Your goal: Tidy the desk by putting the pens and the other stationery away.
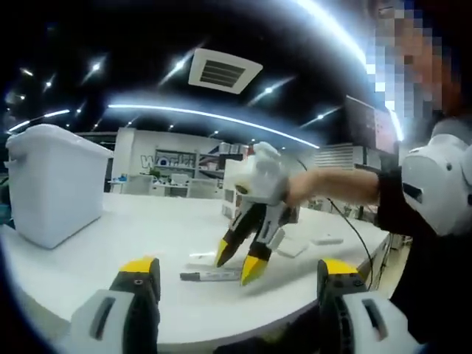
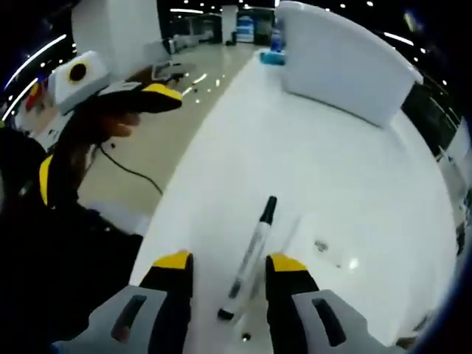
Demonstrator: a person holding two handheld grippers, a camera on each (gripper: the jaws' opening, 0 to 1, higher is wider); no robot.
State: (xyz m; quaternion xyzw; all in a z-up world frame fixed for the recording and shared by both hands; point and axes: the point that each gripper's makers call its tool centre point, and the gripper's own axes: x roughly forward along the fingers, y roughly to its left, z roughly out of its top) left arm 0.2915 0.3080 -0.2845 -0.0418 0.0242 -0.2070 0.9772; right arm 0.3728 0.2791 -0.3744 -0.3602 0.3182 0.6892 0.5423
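The right gripper [image 2: 228, 269] hangs spread over a pen [image 2: 251, 259] lying between its jaws on the white desk [image 2: 354, 184]. The left gripper [image 1: 234, 274] is spread, holding nothing, near the desk's edge. A white bin [image 2: 346, 59] stands far back.

Right tongs [image 2: 225, 269], jaws apart, astride a marker [image 2: 251, 258] on the white desk [image 2: 332, 184].

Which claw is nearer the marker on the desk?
Right. The right claw straddles the marker, jaws open on either side; the left claw hangs back at the desk edge.
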